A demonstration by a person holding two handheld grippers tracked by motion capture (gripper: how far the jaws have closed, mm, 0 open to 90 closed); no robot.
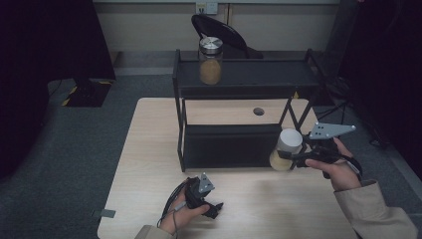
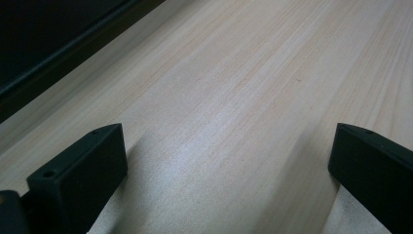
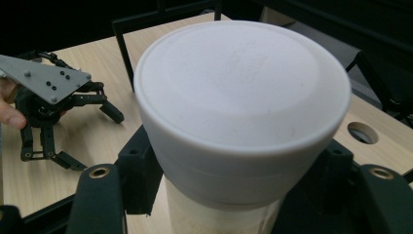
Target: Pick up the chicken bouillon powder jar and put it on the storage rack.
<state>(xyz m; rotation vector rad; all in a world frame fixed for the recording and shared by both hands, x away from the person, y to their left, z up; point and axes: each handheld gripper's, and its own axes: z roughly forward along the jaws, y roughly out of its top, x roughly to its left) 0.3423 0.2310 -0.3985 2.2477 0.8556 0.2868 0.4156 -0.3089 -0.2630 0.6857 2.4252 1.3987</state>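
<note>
A jar with a white lid and pale cream contents is clamped below the lid by my right gripper, at the right end of the black rack's lower shelf. In the right gripper view the white lid sits close up, with the black jaws of my right gripper pressed on either side of the jar. My left gripper rests on the table near the front edge. Its jaws stand wide apart over bare wood in the left gripper view, and it appears again farther off.
A glass jar with a silver lid and brown powder stands on the rack's top shelf. A round hole is cut in the light wooden table behind the rack. A black chair stands beyond it.
</note>
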